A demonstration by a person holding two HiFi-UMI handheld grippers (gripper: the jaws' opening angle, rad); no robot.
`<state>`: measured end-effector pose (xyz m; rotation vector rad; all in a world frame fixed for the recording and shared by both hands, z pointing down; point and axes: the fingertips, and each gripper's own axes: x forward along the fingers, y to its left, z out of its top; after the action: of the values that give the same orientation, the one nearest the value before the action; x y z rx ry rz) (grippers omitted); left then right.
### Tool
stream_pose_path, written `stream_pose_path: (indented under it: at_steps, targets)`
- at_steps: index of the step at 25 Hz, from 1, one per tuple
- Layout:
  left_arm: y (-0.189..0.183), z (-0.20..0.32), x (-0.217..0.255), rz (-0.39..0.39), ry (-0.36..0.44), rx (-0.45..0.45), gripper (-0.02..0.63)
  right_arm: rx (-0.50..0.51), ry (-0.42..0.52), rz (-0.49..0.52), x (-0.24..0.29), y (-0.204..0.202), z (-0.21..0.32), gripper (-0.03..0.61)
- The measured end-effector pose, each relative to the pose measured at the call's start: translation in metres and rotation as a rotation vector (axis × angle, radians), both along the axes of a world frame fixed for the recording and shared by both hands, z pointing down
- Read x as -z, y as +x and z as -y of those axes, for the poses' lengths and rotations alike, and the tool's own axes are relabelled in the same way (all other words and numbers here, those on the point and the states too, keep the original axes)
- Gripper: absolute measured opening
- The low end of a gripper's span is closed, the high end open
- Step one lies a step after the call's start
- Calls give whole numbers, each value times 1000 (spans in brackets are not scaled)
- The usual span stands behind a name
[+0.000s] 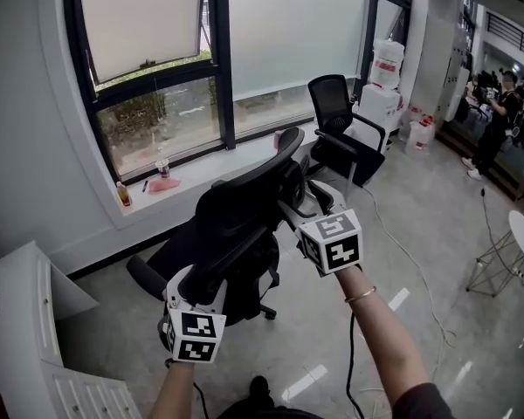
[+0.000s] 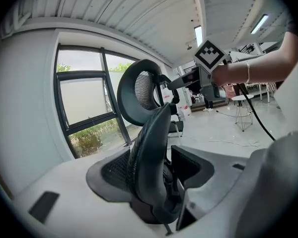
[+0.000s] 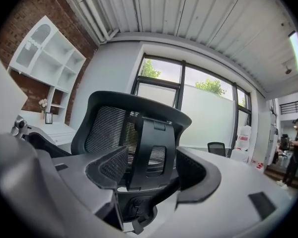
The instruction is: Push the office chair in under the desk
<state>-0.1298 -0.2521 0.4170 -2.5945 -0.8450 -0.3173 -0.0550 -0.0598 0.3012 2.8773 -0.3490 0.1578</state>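
The black mesh office chair (image 1: 240,234) stands directly ahead of both claws, back toward them; left gripper (image 1: 201,279) gapes wide astride its backrest edge (image 2: 149,152); right gripper (image 1: 304,201) gapes equally about the headrest bracket (image 3: 151,152); neither clamps.

Head view: high, steeply down over the black mesh office chair (image 1: 236,225).
Left gripper view: near, edge-on to its backrest (image 2: 149,152).
Right gripper view: near, behind its headrest (image 3: 104,128).
Shared: chair, dark-framed windows (image 1: 220,77).
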Motion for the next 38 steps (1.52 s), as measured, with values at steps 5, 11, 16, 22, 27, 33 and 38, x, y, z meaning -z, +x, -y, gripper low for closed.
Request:
stream_pose_path:
  at_steps: [5,11,16,22,27,33,38]
  targets:
    - [2,2,0,-14,27,-47,206,42,-32,46,-9,16,2,278]
    - [1,-7,-3,7,23,-105,189,61,-44,67,-12,26,-1,284]
    - [2,-24,-3,15,7,-119,184,57,-26,64,-13,38,-13,284]
    - [4,-55,-3,37,7,-131,172,59,-6,45,-12,59,-35,284]
    - [10,-87,-4,63,-3,-104,161,114,8,34,-11,80,-55,282]
    - [24,-134,-3,99,5,-26,152,232,18,21,-9,111,-83,282]
    - [39,-163,-5,110,0,76,152,324,29,18,-8,137,-99,282]
